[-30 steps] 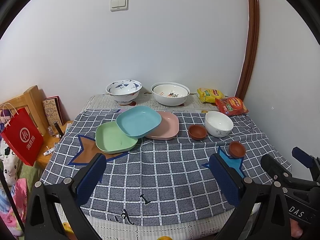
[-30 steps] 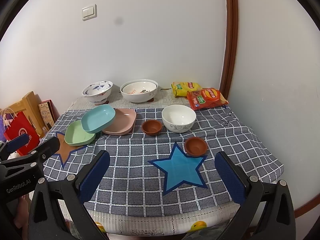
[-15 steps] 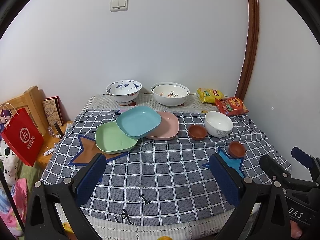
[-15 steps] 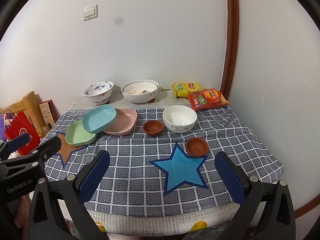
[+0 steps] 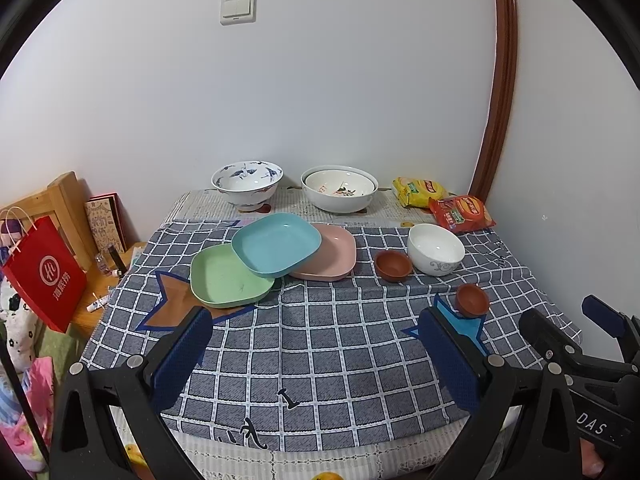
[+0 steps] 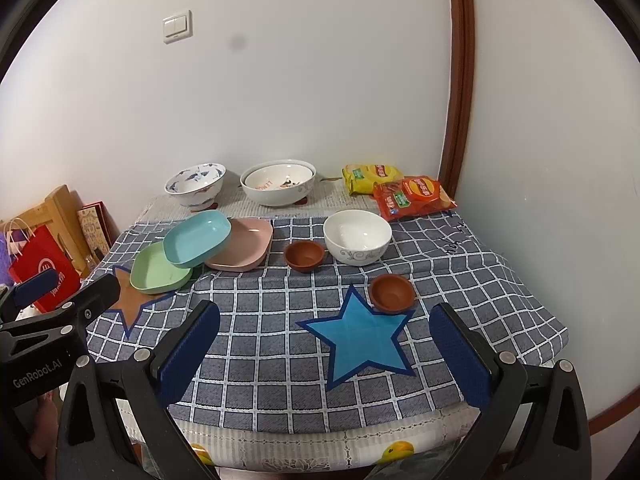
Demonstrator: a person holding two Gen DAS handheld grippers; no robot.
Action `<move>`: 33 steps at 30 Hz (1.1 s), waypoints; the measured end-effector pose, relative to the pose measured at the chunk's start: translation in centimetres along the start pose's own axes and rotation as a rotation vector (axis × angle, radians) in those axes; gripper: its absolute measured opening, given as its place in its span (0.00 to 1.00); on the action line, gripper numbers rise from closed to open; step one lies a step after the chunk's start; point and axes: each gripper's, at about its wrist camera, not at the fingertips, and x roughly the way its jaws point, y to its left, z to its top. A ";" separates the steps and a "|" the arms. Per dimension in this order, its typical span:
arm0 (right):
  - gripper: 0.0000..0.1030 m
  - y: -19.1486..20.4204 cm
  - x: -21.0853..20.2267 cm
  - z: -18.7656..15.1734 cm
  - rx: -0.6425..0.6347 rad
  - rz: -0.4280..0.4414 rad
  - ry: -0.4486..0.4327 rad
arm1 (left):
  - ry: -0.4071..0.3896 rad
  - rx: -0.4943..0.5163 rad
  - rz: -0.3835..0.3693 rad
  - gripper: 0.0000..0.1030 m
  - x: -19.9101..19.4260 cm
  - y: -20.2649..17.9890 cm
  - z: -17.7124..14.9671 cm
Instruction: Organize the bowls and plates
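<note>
On the checked tablecloth a blue plate (image 5: pixel 276 248) (image 6: pixel 197 238) leans across a green plate (image 5: pixel 226 278) (image 6: pixel 158 270) and a pink plate (image 5: pixel 334 254) (image 6: pixel 246 246). Right of them sit a small brown bowl (image 5: pixel 393 265) (image 6: pixel 304 254), a white bowl (image 5: pixel 436 248) (image 6: pixel 357 237) and a second brown bowl (image 5: pixel 472 299) (image 6: pixel 392 292). At the back stand a blue-patterned bowl (image 5: pixel 247 182) (image 6: pixel 195 184) and a large white bowl (image 5: pixel 339 188) (image 6: pixel 278 182). My left gripper (image 5: pixel 316 354) and right gripper (image 6: pixel 326 354) are open and empty above the table's near edge.
Two snack bags, yellow (image 5: pixel 418 190) (image 6: pixel 370 174) and red (image 5: pixel 460 212) (image 6: pixel 412 196), lie at the back right by the wall. A red paper bag (image 5: pixel 44 272) and a wooden stand (image 5: pixel 60 196) are left of the table. A blue star patch (image 6: pixel 360 338) marks the cloth.
The views have shifted very slightly; nothing on the table has moved and both grippers remain open.
</note>
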 end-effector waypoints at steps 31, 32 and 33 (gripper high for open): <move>1.00 0.5 1.0 -0.1 -0.009 0.021 0.016 | 0.022 -0.016 -0.006 1.00 1.4 0.2 -0.3; 1.00 0.6 1.2 -0.1 -0.009 0.022 0.017 | 0.025 -0.016 -0.005 1.00 1.7 0.3 -0.3; 1.00 0.6 1.4 -0.1 -0.009 0.023 0.017 | 0.028 -0.016 -0.005 1.00 1.9 0.4 -0.4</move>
